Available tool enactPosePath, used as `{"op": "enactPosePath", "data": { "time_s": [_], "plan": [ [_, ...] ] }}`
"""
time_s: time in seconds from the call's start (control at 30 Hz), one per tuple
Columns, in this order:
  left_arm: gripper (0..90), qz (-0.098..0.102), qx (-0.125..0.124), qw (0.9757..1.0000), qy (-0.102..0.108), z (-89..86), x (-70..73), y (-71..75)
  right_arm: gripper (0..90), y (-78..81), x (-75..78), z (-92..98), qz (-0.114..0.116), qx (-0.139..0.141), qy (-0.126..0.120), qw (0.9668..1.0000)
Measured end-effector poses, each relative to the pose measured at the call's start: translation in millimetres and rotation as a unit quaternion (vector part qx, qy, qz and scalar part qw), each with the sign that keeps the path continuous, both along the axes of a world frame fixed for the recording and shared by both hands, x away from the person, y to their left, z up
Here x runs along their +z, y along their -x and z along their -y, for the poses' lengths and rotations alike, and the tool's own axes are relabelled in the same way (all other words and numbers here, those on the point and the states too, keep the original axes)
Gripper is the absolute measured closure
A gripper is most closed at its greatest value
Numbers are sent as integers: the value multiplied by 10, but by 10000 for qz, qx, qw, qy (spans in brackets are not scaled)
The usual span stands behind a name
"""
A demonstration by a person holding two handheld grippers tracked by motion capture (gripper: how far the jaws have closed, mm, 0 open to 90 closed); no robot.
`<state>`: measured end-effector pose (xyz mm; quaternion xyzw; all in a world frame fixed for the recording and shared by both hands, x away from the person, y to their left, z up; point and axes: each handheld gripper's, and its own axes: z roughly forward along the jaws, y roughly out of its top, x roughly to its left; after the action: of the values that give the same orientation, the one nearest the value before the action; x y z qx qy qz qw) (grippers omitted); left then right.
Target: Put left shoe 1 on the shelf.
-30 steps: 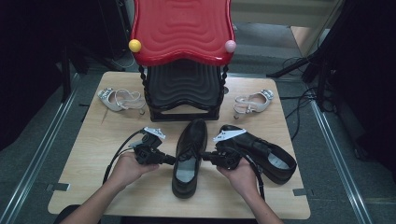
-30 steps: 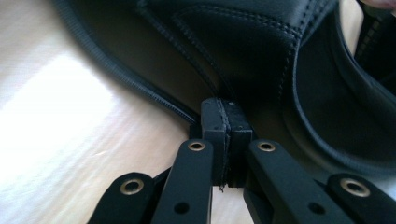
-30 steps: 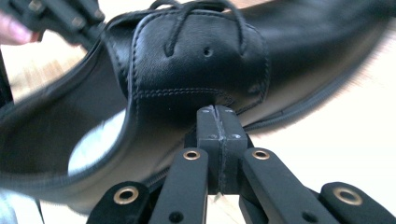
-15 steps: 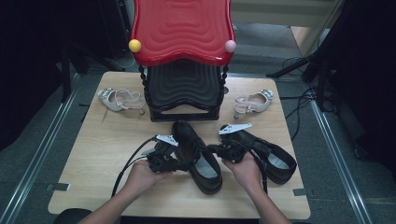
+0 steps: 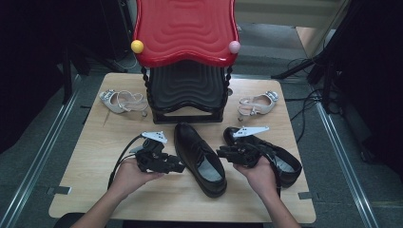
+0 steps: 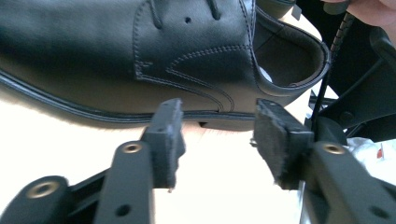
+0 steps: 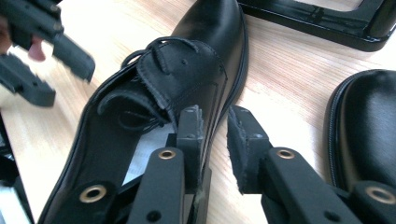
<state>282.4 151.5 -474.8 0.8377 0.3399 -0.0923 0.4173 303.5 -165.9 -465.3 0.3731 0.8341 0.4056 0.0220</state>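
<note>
Black lace-up shoe [image 5: 199, 159]: lies mid-table between both grippers, toe toward the black stand [image 5: 187, 92]. Left gripper [image 6: 217, 130]: jaws just opened, apart, nothing between them, beside the shoe's sole edge. Right gripper [image 7: 215, 126]: jaws just opened, slightly parted astride the shoe's side wall, pads not pressing.

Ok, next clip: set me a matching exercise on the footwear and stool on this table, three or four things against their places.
Things:
1. glossy black leather lace-up shoe
2. second black leather shoe
3. pale strappy sandal
4. red wavy-topped plastic stool

Places:
A. back middle of the table
B. under the right hand
C. between the two grippers
D. left of the stool

Pairs: 1-C, 2-B, 3-D, 4-A
</note>
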Motion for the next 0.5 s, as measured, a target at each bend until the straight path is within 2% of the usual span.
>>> {"op": "enactPosePath", "data": {
  "time_s": [0.13,0.27,0.33,0.5],
  "plan": [
    [439,39,16,10000,53,-82,62,-13,705,55,76,48,-5,-13,-94,10000],
    [424,111,42,9999,7,-127,106,-31,678,115,142,63,-15,27,-149,9999],
    [421,183,53,9998,33,-148,142,-44,646,190,172,51,-16,53,-112,9999],
    [421,306,62,9995,47,-192,278,-104,630,297,199,21,-6,83,-79,9999]
  ]
}}
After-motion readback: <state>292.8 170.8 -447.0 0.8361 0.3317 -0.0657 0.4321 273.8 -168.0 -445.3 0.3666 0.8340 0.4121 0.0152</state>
